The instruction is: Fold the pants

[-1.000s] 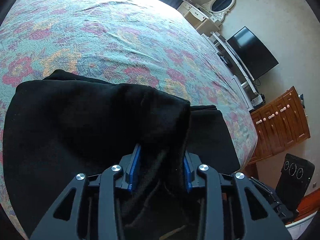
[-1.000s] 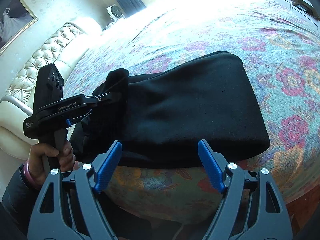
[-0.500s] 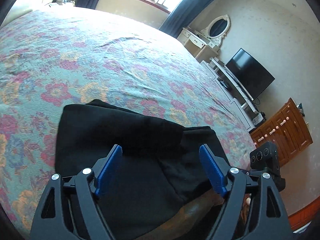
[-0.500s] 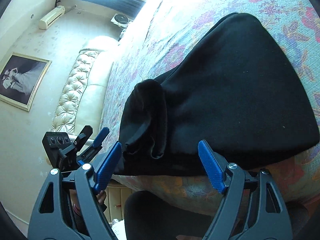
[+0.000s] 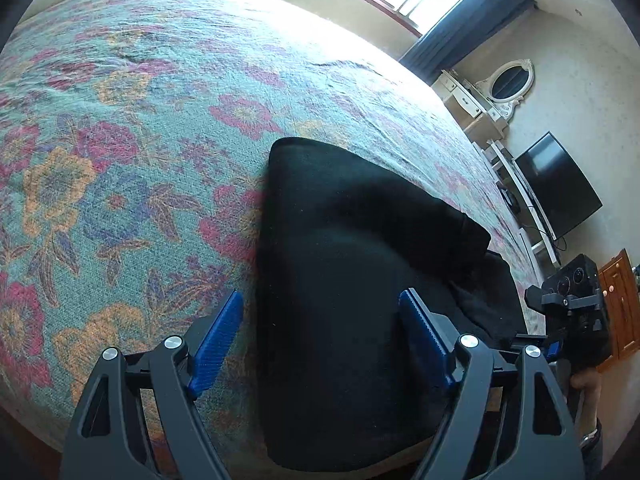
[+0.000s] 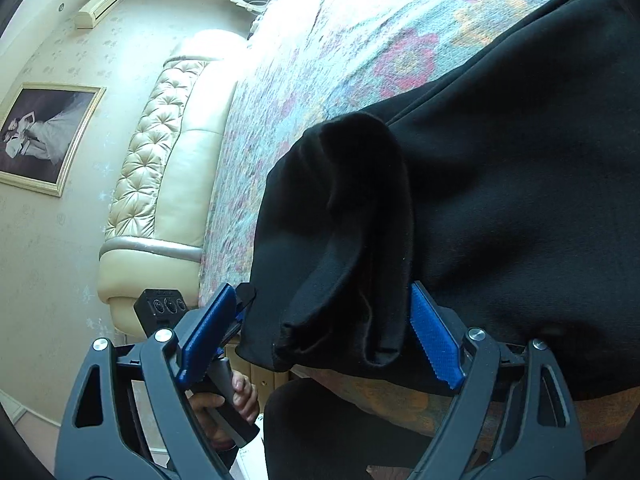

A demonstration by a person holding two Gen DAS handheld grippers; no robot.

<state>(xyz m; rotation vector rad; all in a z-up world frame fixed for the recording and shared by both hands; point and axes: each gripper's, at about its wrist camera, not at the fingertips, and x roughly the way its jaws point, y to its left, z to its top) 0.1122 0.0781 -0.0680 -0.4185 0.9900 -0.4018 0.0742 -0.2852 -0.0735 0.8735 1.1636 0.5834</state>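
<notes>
Through my left wrist camera, my left gripper (image 5: 320,340) stands wide open with nothing between its blue pads (image 5: 216,340). The folded black pants (image 5: 352,280) lie on the floral bedspread (image 5: 120,140), running from between my jaws away ahead of them; my right-hand pad sits over the dark cloth, my left-hand pad over bare bedspread just beside the pants' edge. I cannot tell whether either pad touches the fabric. Off to the right of my jaws, past the pants' bunched end, my right gripper (image 5: 576,312) shows at the bed's edge. Farther right stand a black television (image 5: 560,188), an oval mirror (image 5: 510,84) and a wooden cabinet (image 5: 624,312). No writing is readable here.

Through my right wrist camera, my right gripper (image 6: 320,340) is also spread wide and holds nothing. A loose rolled flap of the pants (image 6: 460,200) hangs between my jaws, its lower hem near my right-hand pad. Left of my jaws, my left gripper (image 6: 168,308) is held in a hand (image 6: 228,400) below the mattress edge. Beyond it are a tufted cream headboard (image 6: 160,160), a framed picture (image 6: 40,132) and a wall air conditioner (image 6: 104,0). I can read no labels.
</notes>
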